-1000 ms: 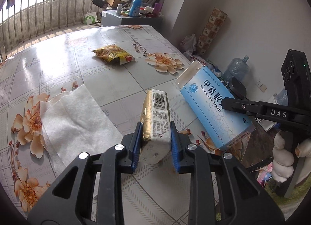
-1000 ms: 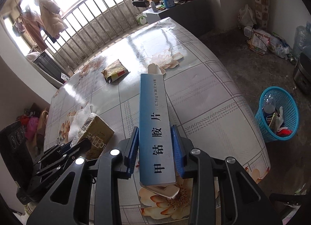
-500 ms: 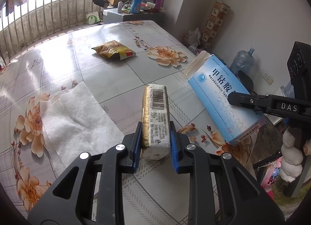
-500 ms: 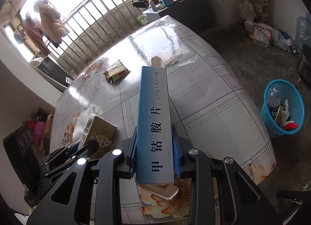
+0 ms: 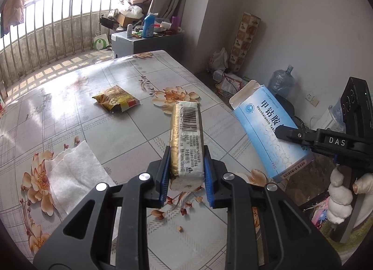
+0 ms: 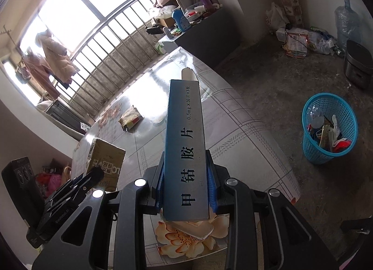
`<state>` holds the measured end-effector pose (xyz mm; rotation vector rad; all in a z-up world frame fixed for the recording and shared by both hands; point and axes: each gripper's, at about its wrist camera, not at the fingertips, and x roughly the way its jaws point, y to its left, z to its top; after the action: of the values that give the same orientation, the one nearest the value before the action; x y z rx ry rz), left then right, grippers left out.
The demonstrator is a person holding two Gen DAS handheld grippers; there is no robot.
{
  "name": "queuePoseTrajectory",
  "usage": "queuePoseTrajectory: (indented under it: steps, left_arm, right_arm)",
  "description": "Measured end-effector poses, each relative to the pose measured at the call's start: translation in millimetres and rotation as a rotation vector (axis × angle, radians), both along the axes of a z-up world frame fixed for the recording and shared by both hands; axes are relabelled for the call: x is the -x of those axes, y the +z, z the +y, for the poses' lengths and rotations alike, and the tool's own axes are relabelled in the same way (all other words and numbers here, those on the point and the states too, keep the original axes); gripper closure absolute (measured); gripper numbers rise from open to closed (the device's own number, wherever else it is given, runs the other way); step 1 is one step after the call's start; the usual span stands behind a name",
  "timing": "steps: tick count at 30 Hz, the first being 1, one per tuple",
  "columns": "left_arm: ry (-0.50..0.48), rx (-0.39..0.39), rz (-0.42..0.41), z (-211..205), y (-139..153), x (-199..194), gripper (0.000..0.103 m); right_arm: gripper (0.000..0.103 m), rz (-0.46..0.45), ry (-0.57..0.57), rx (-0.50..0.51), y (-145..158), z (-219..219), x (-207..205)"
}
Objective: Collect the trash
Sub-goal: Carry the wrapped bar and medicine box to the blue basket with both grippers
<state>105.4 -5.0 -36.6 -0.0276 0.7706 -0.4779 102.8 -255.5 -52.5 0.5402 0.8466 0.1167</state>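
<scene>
we've got both hands loaded: left gripper (image 5: 185,174) clamped on the gold pack (image 5: 185,139), right gripper (image 6: 185,187) clamped on the blue box (image 6: 184,151), both held lengthwise off the table (image 5: 112,130) so they'll tip into the bin (image 6: 329,127) on the floor past its right edge. snack bag (image 5: 115,102) & tissue (image 5: 74,174) left.
</scene>
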Motion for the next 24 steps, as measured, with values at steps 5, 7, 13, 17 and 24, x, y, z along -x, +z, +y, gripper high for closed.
queuePoseTrajectory:
  steps: [5, 7, 13, 17, 24]
  left_arm:
    - [-0.053, 0.006, -0.017, -26.9, 10.0, -8.4, 0.080]
    - [-0.075, 0.013, -0.023, -39.3, 14.2, -12.9, 0.080]
    - [-0.162, 0.023, -0.039, -86.1, 26.5, -25.6, 0.080]
    - [-0.228, 0.033, -0.028, -120.4, 28.7, -34.6, 0.080]
    - [-0.346, 0.035, 0.014, -183.8, 27.2, -49.1, 0.080]
  right_arm:
    - [0.074, -0.015, -0.055, -0.018, 1.8, -21.1, 7.2]
    - [0.074, -0.022, -0.081, -0.026, 3.0, -31.7, 10.3]
    - [0.074, -0.046, -0.177, -0.034, 3.7, -67.3, 25.0]
    - [0.074, -0.053, -0.268, -0.038, 1.9, -98.7, 39.0]
    - [0.074, -0.052, -0.482, -0.039, -6.9, -169.6, 71.9]
